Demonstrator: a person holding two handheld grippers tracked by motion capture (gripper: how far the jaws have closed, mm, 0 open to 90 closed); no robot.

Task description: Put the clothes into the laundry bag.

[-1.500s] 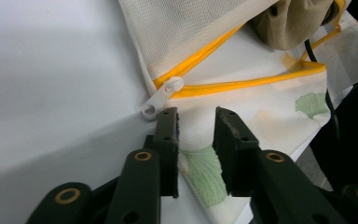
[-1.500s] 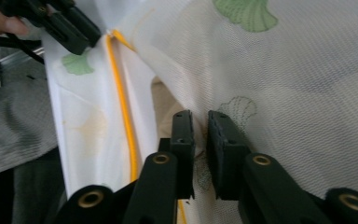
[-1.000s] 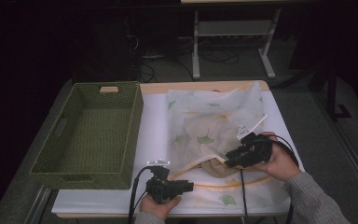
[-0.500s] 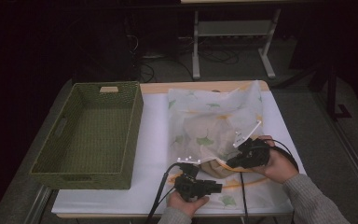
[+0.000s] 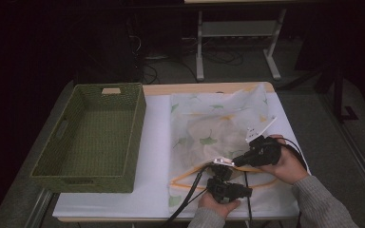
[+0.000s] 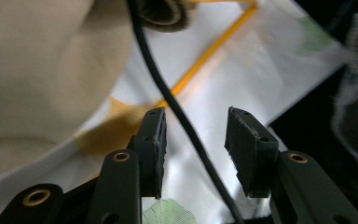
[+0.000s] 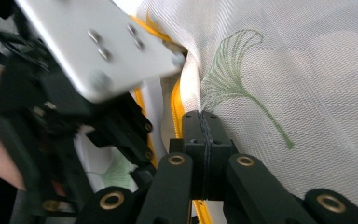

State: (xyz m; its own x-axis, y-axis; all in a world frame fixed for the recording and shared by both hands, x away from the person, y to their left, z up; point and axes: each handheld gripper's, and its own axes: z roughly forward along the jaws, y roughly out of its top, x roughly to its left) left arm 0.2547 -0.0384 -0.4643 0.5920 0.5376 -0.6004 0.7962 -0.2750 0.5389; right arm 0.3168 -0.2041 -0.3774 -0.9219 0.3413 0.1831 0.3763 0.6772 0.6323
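A white mesh bag [image 5: 218, 118] printed with green leaves lies on the table, with a yellow zipper [image 5: 190, 176] along its near edge. My right gripper [image 7: 205, 122] is shut on the mesh fabric [image 7: 279, 70] right beside the zipper [image 7: 178, 105]; in the high view this gripper [image 5: 237, 161] points left over the bag's near edge. My left gripper [image 5: 246, 191] sits just in front of it at the table's front edge. Its jaws [image 6: 193, 144] have just been opening and stand apart. A black cable [image 6: 168, 93] runs loose between them, and the pads touch nothing.
A green woven basket [image 5: 135, 128] stands on the left half of the table. A white cloth [image 5: 154, 142] covers the tabletop under the bag. The table's front edge lies directly under both hands. A metal stand [image 5: 237, 33] is on the dark floor behind.
My left gripper has slid to the right along the front edge and now lies close under the right gripper. The right hand has stayed on the bag's near edge.
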